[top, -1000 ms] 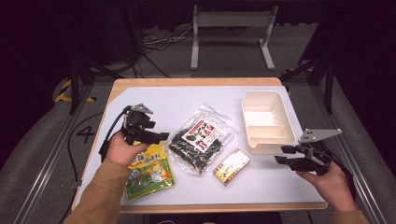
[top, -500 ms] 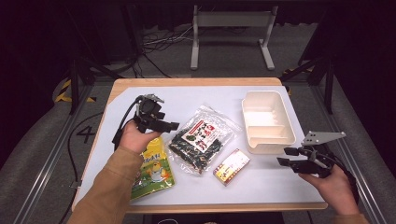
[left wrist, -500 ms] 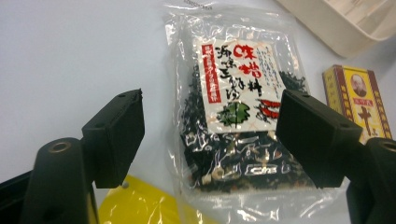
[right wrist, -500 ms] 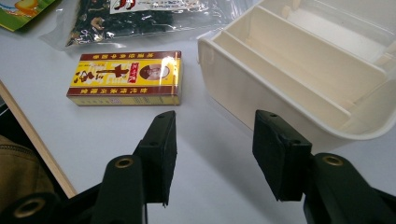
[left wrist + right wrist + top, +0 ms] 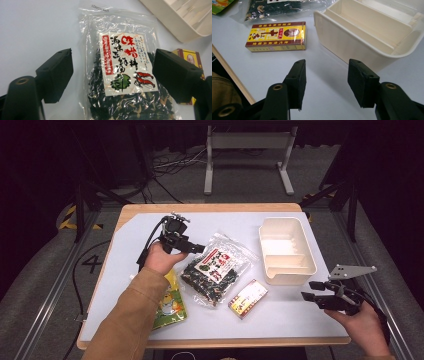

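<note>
A clear bag of dark dried seaweed (image 5: 215,267) with a white and red label lies mid-table. My left gripper (image 5: 197,248) hovers at the bag's upper left corner, pointing right. In the left gripper view the bag (image 5: 125,75) lies ahead between the wide-set jaws of the left gripper (image 5: 112,75). They have just been opening, and the pads do not touch the bag. My right gripper (image 5: 310,292) is low at the table's right front, open, with nothing between its jaws. In its own view the right gripper (image 5: 327,77) faces bare table.
A cream divided tray (image 5: 287,250) stands at the right, close to the right gripper's jaws (image 5: 352,47). A yellow and red box (image 5: 247,298) lies in front of the bag. A green and yellow pouch (image 5: 170,302) lies partly under the left forearm.
The left gripper has moved right, from above the green pouch to the seaweed bag's corner, and its jaws stand wider. The right gripper has stayed in place.
</note>
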Demonstrator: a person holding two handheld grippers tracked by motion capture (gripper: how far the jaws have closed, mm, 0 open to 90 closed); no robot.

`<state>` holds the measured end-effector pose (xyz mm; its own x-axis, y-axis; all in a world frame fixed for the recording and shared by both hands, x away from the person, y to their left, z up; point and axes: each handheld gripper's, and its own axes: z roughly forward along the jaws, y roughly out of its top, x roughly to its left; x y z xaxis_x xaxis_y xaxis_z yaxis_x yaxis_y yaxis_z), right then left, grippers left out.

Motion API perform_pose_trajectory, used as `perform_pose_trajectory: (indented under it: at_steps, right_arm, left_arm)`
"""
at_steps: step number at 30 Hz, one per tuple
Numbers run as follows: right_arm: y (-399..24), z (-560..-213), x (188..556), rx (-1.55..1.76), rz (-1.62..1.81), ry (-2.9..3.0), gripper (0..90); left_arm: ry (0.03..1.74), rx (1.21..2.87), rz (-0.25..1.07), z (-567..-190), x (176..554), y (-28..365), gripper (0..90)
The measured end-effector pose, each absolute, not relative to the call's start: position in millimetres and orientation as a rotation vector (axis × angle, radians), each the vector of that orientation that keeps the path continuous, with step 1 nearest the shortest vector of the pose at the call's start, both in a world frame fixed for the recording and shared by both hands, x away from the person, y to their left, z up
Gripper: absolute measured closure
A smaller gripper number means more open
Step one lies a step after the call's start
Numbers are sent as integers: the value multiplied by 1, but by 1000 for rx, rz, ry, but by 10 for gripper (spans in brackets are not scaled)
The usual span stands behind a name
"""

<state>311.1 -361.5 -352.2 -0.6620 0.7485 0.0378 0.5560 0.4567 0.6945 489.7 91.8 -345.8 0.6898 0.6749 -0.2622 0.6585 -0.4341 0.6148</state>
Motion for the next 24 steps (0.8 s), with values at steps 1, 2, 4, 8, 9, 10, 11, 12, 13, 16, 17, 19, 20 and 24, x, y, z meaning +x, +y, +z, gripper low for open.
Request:
perform_pose_trajectory:
  at_steps: [1,2,4,8,9,10,11,12,13,16,17,19,20,24]
  right_arm:
    - [-361,-352,311,1120,1009,2436,491]
    - [-363,-352,311,1125,1010,2435,490]
    - [-363,-353,310,1127,1008,2436,489]
    - [-363,-354,308,1126,996,2440,489]
    - [-363,-355,307,1130,997,2437,489]
    - [-364,-355,306,1132,995,2434,488]
    - [-365,-355,306,1133,1000,2432,488]
    - [-366,-355,305,1140,1003,2425,487]
    - [-367,-355,305,1140,1001,2423,487]
    - [-369,-356,305,1148,999,2421,484]
    - [-369,-356,305,1149,1001,2421,484]
    - [-369,-356,305,1148,1001,2422,483]
    - [-369,-356,305,1149,1002,2422,483]
    - [-367,-356,307,1136,1005,2428,478]
  left_arm:
    - [1016,2185,30,-346,490,92,165]
    - [1021,2188,32,-347,492,89,165]
    - [1013,2195,27,-349,495,85,165]
    - [1024,2202,31,-355,502,78,169]
    - [1028,2204,28,-357,504,76,171]
    - [1028,2207,37,-359,505,75,174]
    - [1020,2211,45,-360,507,75,180]
    - [1021,2209,53,-361,508,74,187]
    - [1016,2211,67,-363,510,74,194]
    - [1031,2207,66,-367,513,73,218]
    - [1031,2207,66,-367,513,73,221]
    - [1036,2213,66,-371,516,73,232]
    - [1042,2216,73,-373,517,72,232]
    - [1064,2220,61,-380,522,71,252]
